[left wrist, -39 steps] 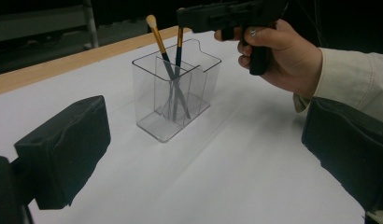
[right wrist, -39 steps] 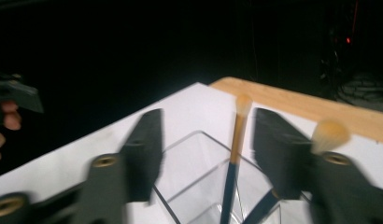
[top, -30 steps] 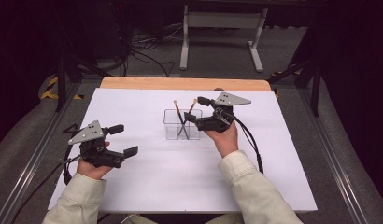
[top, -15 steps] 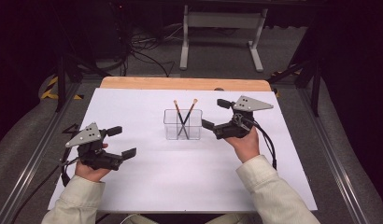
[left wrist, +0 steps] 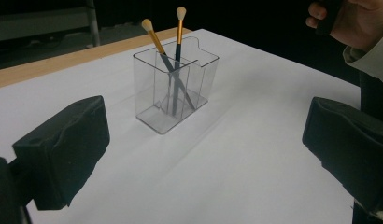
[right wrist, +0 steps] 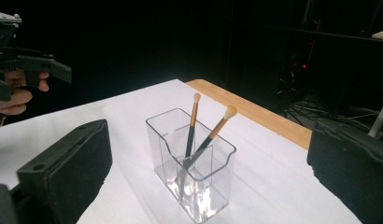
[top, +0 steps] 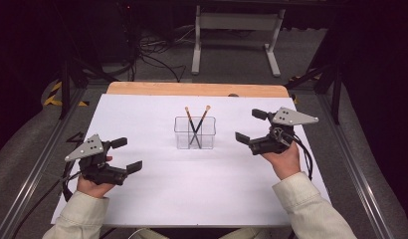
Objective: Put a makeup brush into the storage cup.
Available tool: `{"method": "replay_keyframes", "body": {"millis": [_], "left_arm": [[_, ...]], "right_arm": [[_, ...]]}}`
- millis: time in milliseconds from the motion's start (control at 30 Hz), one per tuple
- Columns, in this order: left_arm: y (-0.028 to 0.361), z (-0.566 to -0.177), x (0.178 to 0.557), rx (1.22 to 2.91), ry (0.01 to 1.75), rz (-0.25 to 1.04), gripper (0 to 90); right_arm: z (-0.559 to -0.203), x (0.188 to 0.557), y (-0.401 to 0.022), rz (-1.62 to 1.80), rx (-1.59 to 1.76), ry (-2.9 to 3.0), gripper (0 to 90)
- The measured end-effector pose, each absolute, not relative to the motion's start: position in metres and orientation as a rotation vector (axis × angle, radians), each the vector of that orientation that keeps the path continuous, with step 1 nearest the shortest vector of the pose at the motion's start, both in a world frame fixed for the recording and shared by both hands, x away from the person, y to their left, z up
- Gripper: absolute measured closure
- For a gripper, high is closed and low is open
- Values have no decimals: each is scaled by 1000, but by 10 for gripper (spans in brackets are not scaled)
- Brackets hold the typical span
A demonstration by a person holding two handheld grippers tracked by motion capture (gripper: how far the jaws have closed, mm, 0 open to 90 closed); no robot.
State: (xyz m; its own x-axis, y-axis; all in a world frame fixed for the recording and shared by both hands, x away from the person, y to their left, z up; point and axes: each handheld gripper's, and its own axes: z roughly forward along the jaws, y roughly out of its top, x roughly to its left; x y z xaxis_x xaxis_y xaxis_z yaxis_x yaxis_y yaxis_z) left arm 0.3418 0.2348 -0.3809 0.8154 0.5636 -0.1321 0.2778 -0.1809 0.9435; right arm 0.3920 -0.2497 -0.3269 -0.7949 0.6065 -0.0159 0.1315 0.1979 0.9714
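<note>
A clear plastic holder (top: 194, 133) stands upright near the middle of a white sheet (top: 202, 189) that covers the table (top: 142, 89), whose wooden edge shows along the far side. Two makeup brushes (top: 196, 125) stand inside the holder, handles down and pale bristle tips up. They cross each other in an X, one leaning left and one leaning right, and their tips rise above the rim. The holder has inner dividers, and the brushes rest in the same middle section.

The right gripper (top: 253, 128) is held above the sheet to the right of the holder, near it but not touching. Its jaws have just been opening and now stand spread wide, with nothing between them; in the right gripper view the holder sits ahead, between the two black pads (right wrist: 68, 163) but well beyond them.

The left gripper (top: 127, 155) hovers low over the sheet at the near left, well apart from the holder. Its jaws are spread wide too and hold nothing. Pale sleeves (top: 304, 201) cover both forearms, which enter from the near edge of the table.
</note>
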Motion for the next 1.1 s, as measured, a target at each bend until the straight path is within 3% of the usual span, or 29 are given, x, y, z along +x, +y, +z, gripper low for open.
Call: {"method": "replay_keyframes", "body": {"millis": [700, 1100], "left_arm": [[247, -390, 334, 1721, 664, 306, 13], [255, -396, 331, 1681, 650, 293, 15]], "right_arm": [[-333, 371, -308, 1567, 779, 2056, 3], [-355, 361, -327, 1527, 812, 2077, 3]]}}
